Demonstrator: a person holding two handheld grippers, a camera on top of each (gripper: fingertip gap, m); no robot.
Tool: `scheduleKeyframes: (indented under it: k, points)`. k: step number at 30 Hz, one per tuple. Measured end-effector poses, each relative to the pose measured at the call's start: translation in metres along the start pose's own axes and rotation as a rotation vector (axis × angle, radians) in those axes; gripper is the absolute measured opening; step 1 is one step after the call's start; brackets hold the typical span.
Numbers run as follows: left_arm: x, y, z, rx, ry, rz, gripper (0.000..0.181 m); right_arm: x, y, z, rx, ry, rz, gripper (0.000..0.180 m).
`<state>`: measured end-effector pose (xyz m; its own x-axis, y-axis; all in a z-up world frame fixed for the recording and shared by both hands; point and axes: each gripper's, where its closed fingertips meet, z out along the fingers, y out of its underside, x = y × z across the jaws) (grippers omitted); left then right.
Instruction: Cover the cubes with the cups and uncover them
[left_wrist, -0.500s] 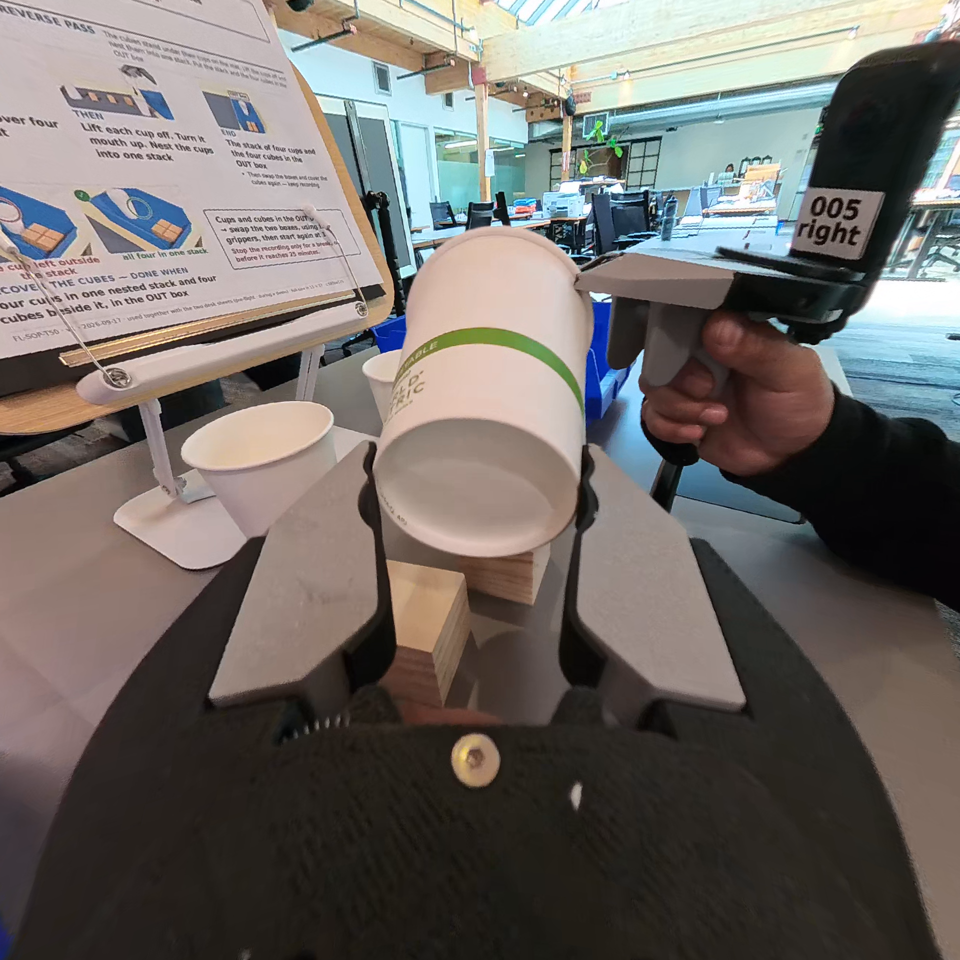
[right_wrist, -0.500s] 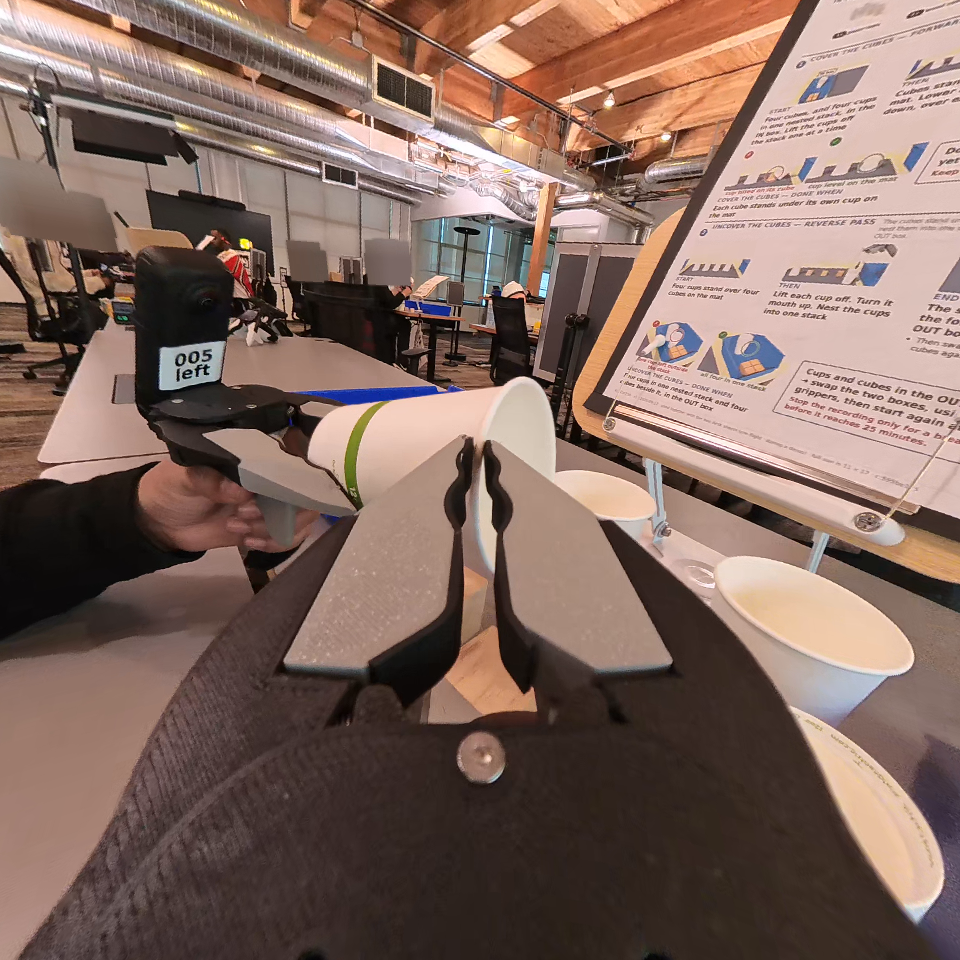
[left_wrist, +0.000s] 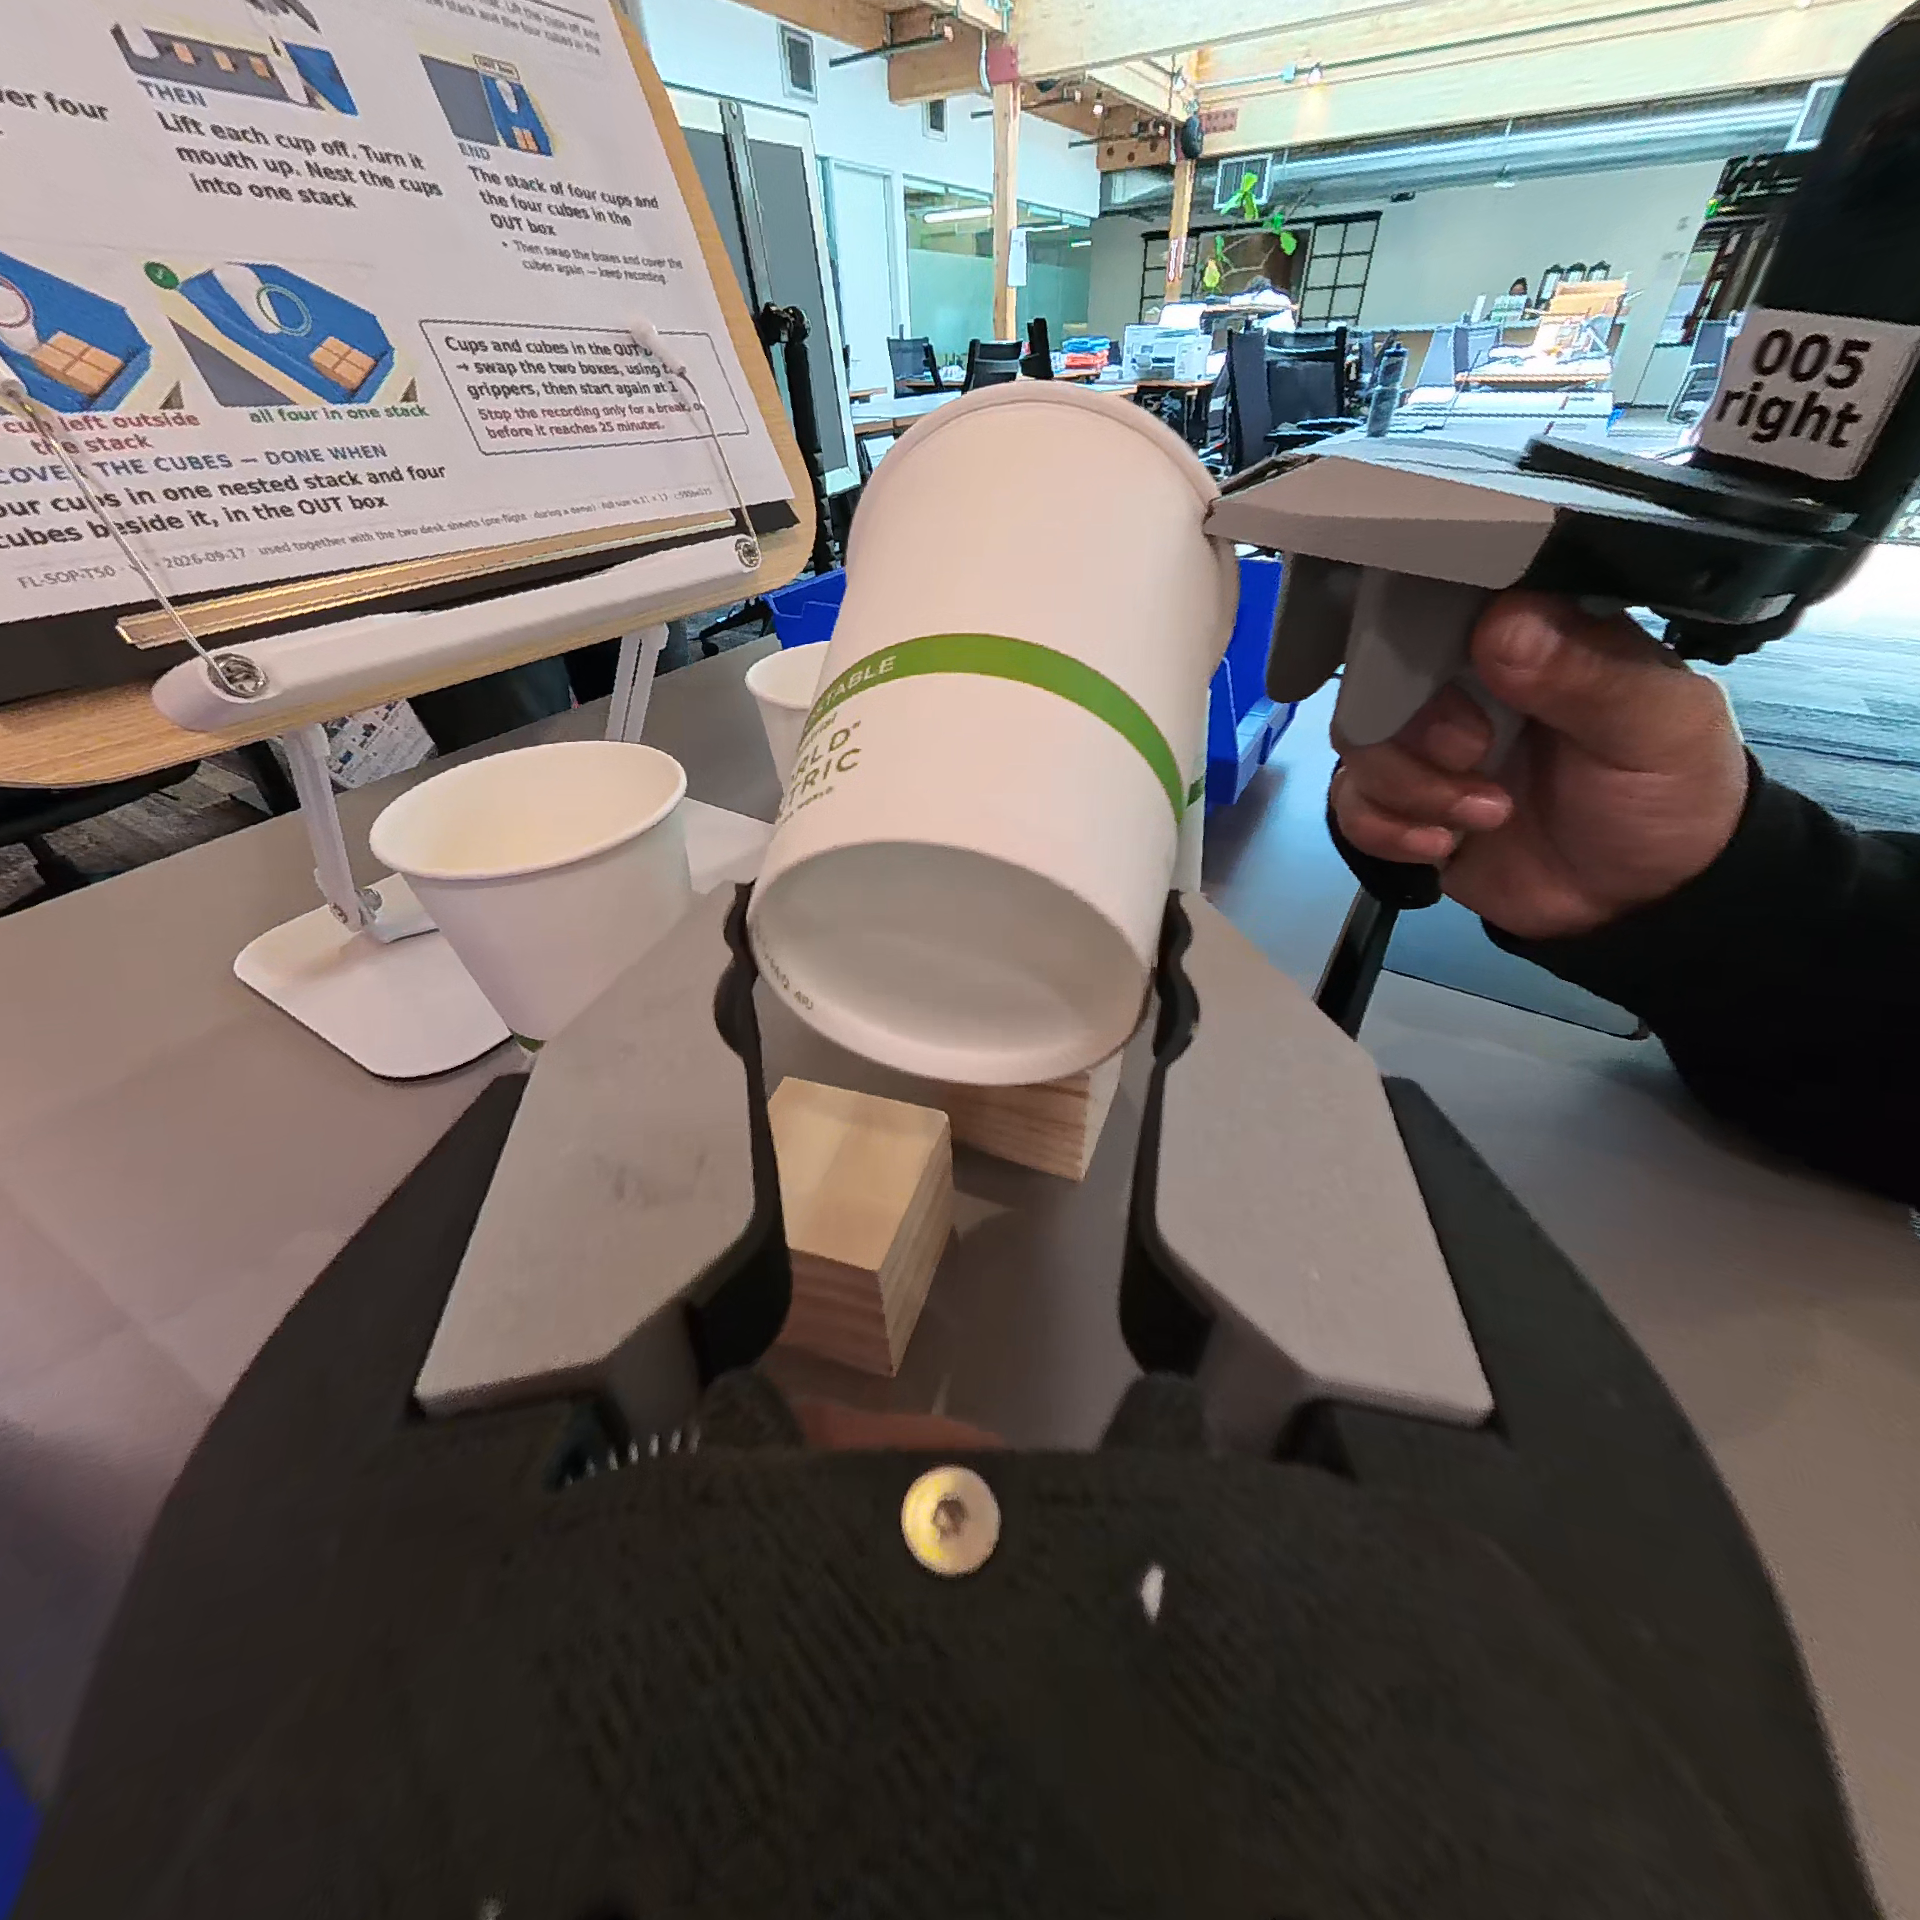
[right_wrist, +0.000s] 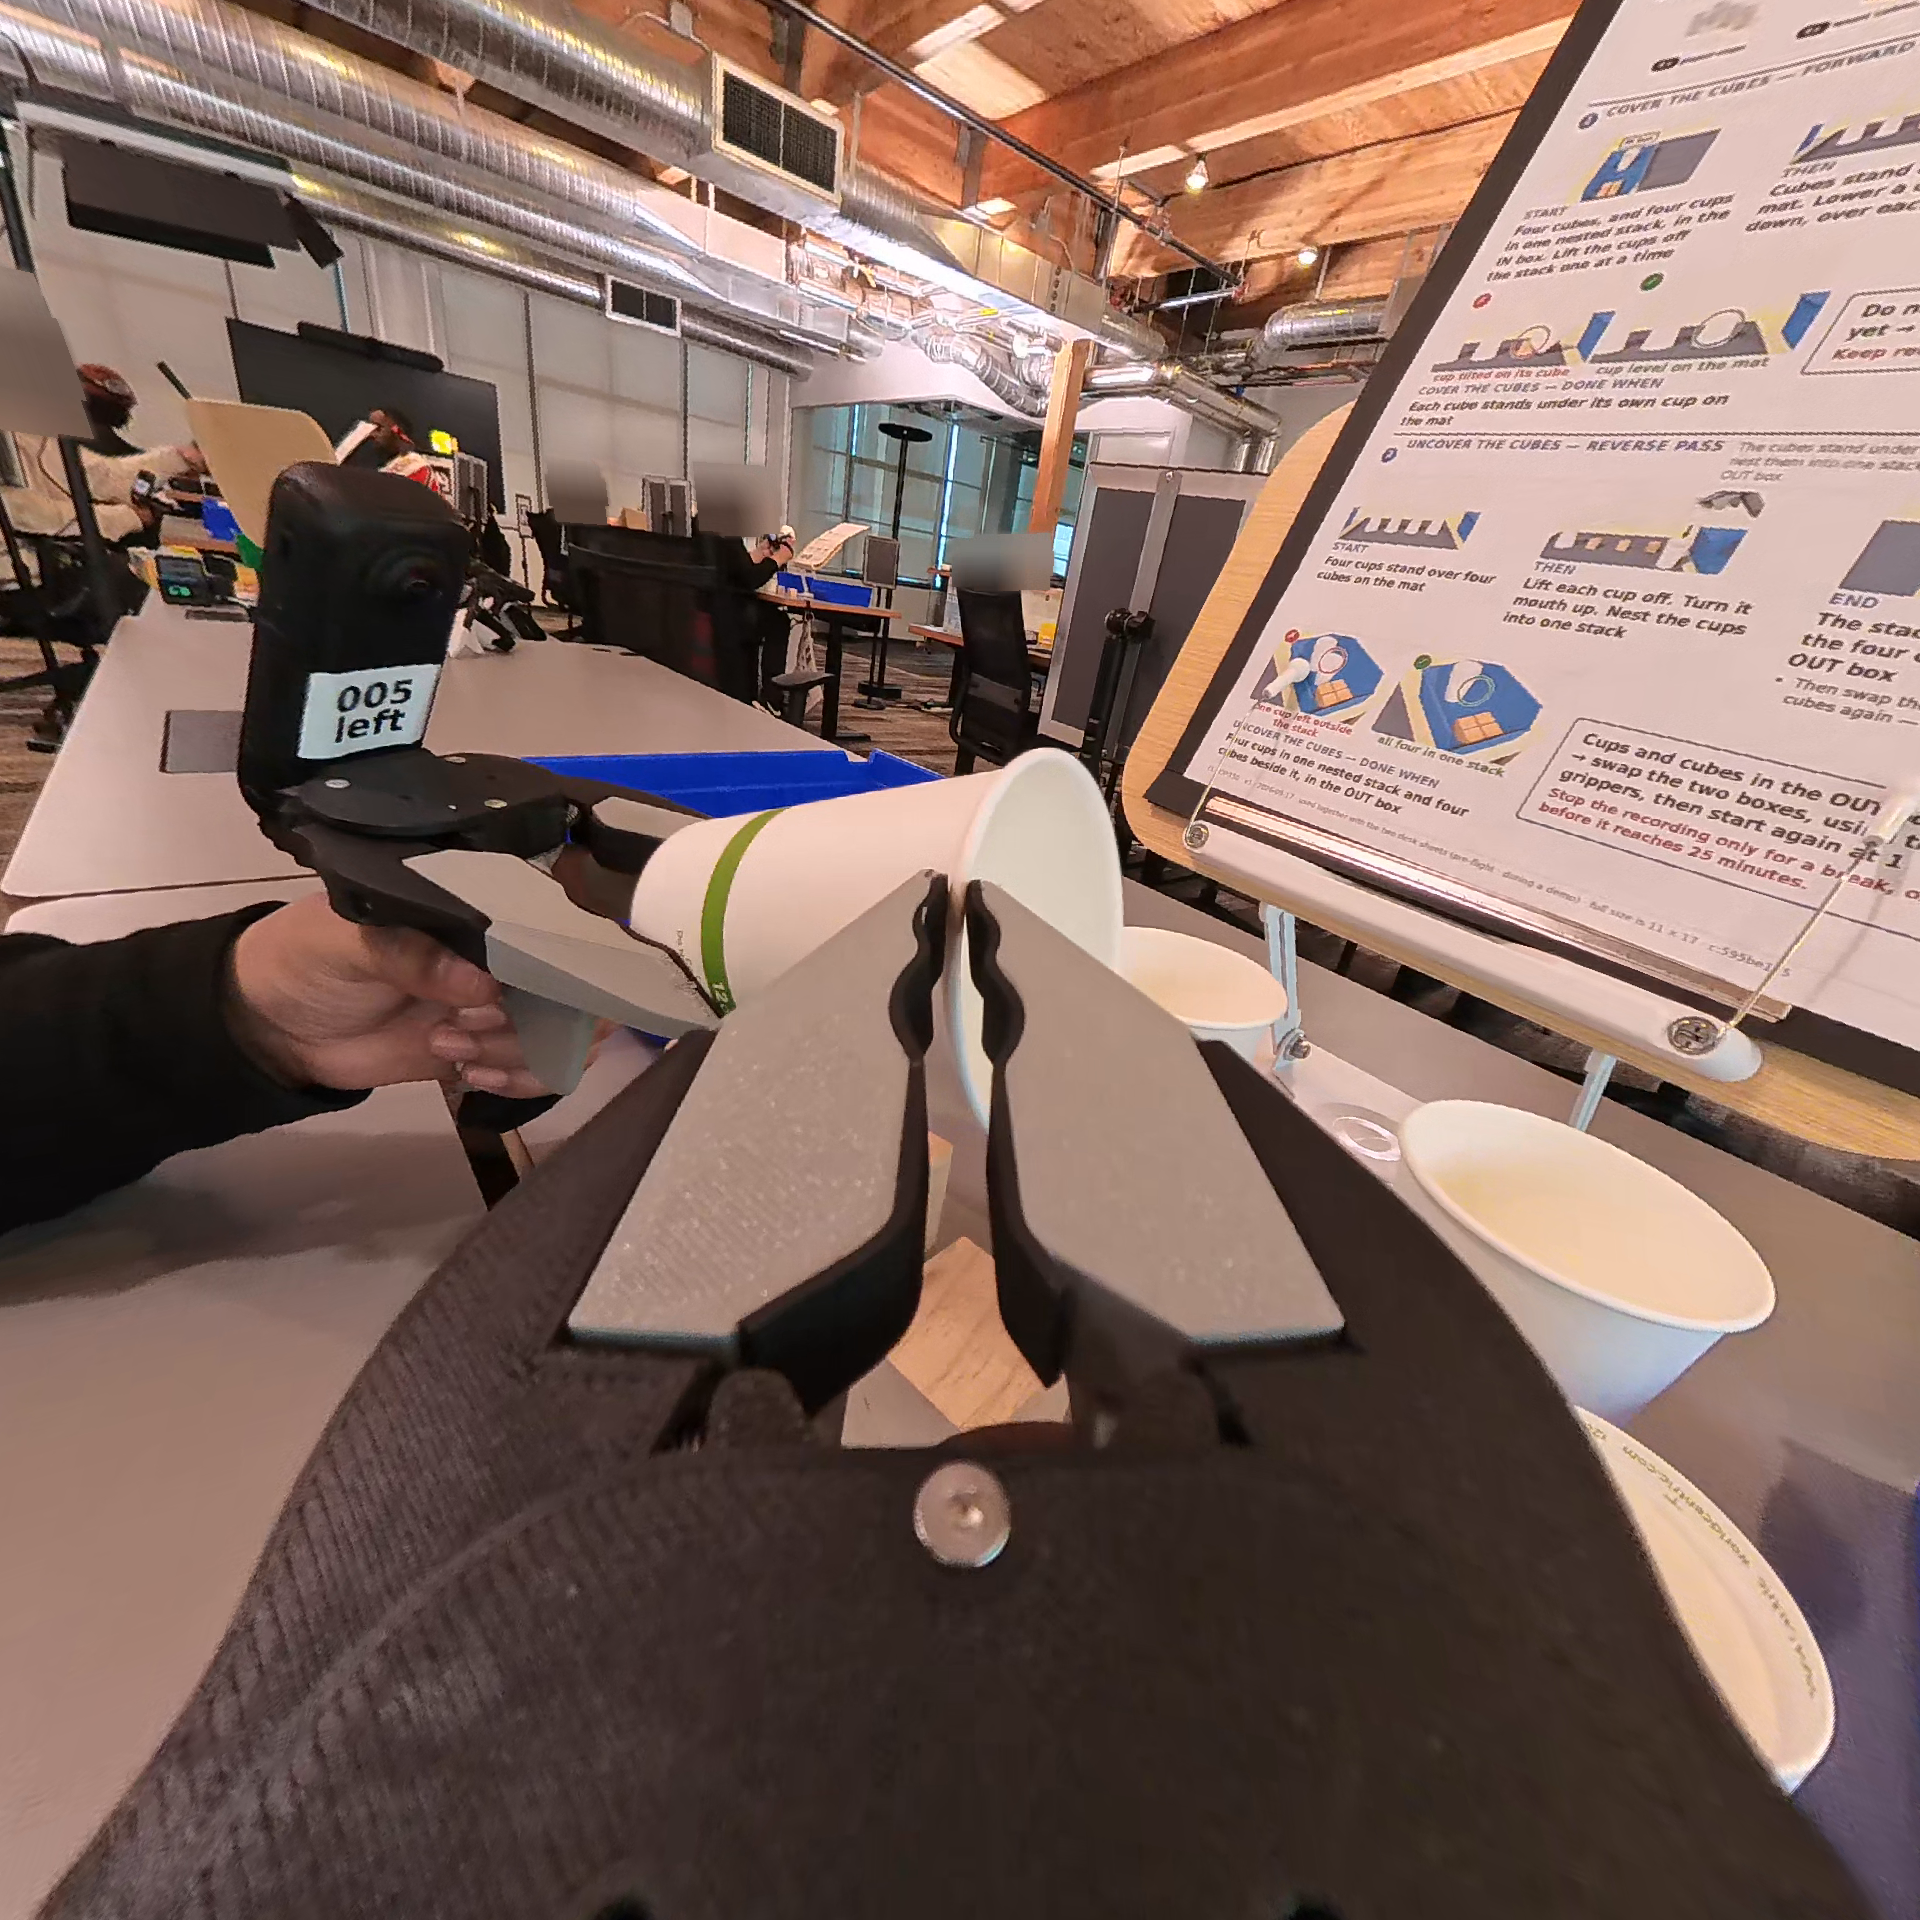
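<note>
1. Holding a white paper cup (left_wrist: 997, 748) with a green band sideways in the air, we've got the left hand-held gripper (left_wrist: 951, 961) clamped on its base end.
2. Our right hand-held gripper (right_wrist: 956, 914) pinches the cup's rim.
3. Two wooden cubes (left_wrist: 862, 1236) sit on the grey desk (left_wrist: 187, 1143) right under the cup.
4. Two more cups (right_wrist: 1579, 1257) stand mouth up by the white stand (left_wrist: 343, 935) of the instruction board.
</note>
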<state>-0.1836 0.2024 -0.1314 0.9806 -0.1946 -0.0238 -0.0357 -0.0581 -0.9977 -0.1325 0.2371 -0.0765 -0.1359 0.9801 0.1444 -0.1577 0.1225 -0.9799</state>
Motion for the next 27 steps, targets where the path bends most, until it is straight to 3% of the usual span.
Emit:
scheduleKeyframes:
  k: [7,10,20,25,27]
  points:
    - [-0.009,0.004,0.0,-0.005,-0.03,-0.042,0.065,0.006,-0.001,-0.002,0.007,0.032,-0.003,0.0]
    - [-0.01,-0.002,-0.004,0.037,-0.02,-0.065,0.043,0.013,0.003,-0.003,-0.011,0.069,-0.016,0.0]
    - [-0.017,-0.001,-0.006,0.037,-0.056,-0.076,0.039,0.034,0.009,-0.009,-0.061,0.207,-0.085,0.0]
    - [-0.018,-0.003,-0.008,0.052,-0.057,-0.065,0.003,0.04,0.008,-0.011,-0.057,0.235,-0.09,0.0]
    - [-0.019,-0.004,-0.009,0.056,-0.055,-0.064,0.0,0.041,0.009,-0.011,-0.059,0.241,-0.091,0.0]
